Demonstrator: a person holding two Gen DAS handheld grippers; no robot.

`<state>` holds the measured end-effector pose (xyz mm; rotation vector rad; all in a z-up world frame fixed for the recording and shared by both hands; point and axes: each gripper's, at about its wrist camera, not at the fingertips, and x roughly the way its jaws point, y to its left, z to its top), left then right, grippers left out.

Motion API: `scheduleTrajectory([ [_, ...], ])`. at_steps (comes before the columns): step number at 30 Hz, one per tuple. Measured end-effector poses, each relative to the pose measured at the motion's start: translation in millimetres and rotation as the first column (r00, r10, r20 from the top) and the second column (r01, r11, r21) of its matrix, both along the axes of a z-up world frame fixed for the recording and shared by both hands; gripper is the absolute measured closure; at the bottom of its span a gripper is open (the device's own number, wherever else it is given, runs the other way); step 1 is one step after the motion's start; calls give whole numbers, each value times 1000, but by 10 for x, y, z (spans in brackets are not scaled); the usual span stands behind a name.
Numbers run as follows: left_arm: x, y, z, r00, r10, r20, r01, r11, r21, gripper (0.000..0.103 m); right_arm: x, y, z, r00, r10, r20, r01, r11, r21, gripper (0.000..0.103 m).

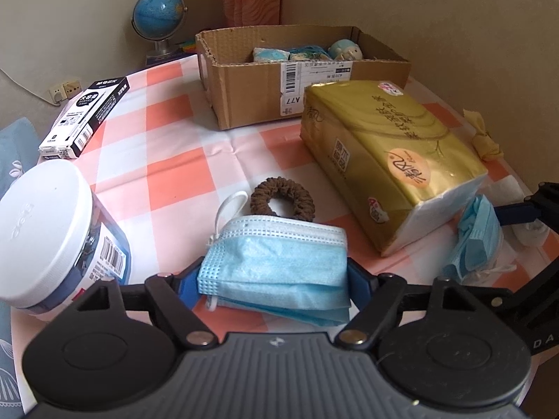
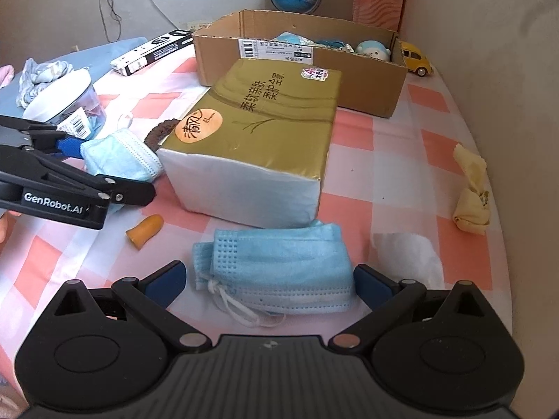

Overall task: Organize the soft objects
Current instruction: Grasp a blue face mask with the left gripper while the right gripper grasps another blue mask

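Observation:
A stack of light blue face masks (image 1: pixel 276 262) lies on the checked cloth between the blue pads of my left gripper (image 1: pixel 274 279), which press on both its ends. Just beyond it lies a brown scrunchie (image 1: pixel 281 202). In the right wrist view a second blue mask bundle (image 2: pixel 276 265) lies between the fingers of my right gripper (image 2: pixel 269 279), which stands open with a gap on its left side. The cardboard box (image 1: pixel 244 104) at the back holds a few small soft toys (image 1: pixel 342 50). A gold tissue pack (image 2: pixel 258 132) lies between the two bundles.
A white-lidded jar (image 1: pixel 45 230) stands at the left, with a black-and-white carton (image 1: pixel 84 118) behind it. On the right lie a yellow knotted cloth (image 2: pixel 470 195) and a white tissue (image 2: pixel 405 251). An orange finger cot (image 2: pixel 145 230) lies near the left gripper. The wall is close on the right.

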<state>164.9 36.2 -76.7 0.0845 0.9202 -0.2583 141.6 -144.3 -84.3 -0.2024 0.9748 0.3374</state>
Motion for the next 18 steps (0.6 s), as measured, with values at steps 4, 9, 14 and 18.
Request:
scheduleTrajectory([
  [4,4,1,7,1000,0,-2,0,1000,0,26,-5,6,20,1000,-10,10,10,1000,-11,7],
  [9,-7,10,34,1000,-8,-4,8,1000,6,29,-21,-3,54,1000,-19,20,19,999,-35,19],
  [14,-39,39,96,1000,-23,-5,23,1000,22,34,-51,-10,108,999,-15,31,16,999,-41,25],
  [18,-78,56,146,999,-46,-11,46,998,31,36,-74,-35,162,999,-15,35,16,999,-36,29],
])
